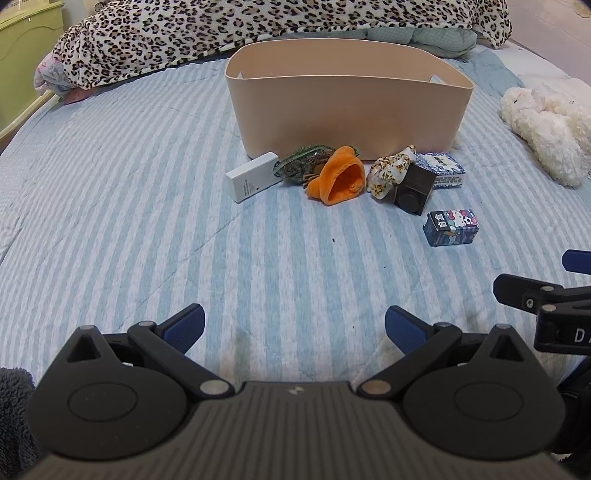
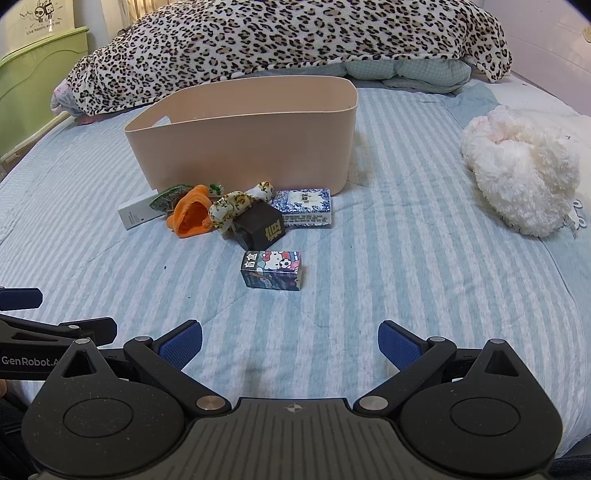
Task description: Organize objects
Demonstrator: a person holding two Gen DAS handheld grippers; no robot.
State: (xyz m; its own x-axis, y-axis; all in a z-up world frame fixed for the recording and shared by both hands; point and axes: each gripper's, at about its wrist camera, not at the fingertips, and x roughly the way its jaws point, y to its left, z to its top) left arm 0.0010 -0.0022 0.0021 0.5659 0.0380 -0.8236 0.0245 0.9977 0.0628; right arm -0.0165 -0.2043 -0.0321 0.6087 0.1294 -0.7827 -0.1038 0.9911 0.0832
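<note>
A beige bin (image 1: 347, 110) (image 2: 251, 147) stands on the striped bed. In front of it lie a white box (image 1: 253, 177) (image 2: 135, 212), a green packet (image 1: 301, 164) (image 2: 168, 197), an orange knit hat (image 1: 340, 181) (image 2: 192, 216), a leopard-print scrunchie (image 1: 391, 171) (image 2: 236, 205), a dark cube box (image 1: 415, 190) (image 2: 258, 225), a blue-white patterned box (image 1: 445, 170) (image 2: 304, 206) and a cartoon-cat box (image 1: 452, 227) (image 2: 273, 269). My left gripper (image 1: 294, 326) is open and empty, well short of them. My right gripper (image 2: 290, 341) is open and empty, nearest the cartoon-cat box.
A leopard-print blanket (image 1: 258, 26) (image 2: 288, 40) is piled behind the bin. A white plush toy (image 1: 546, 122) (image 2: 521, 170) lies at the right. A green bed frame (image 1: 26, 48) (image 2: 33, 85) is at the left. The striped bedcover (image 1: 129, 221) spreads all around.
</note>
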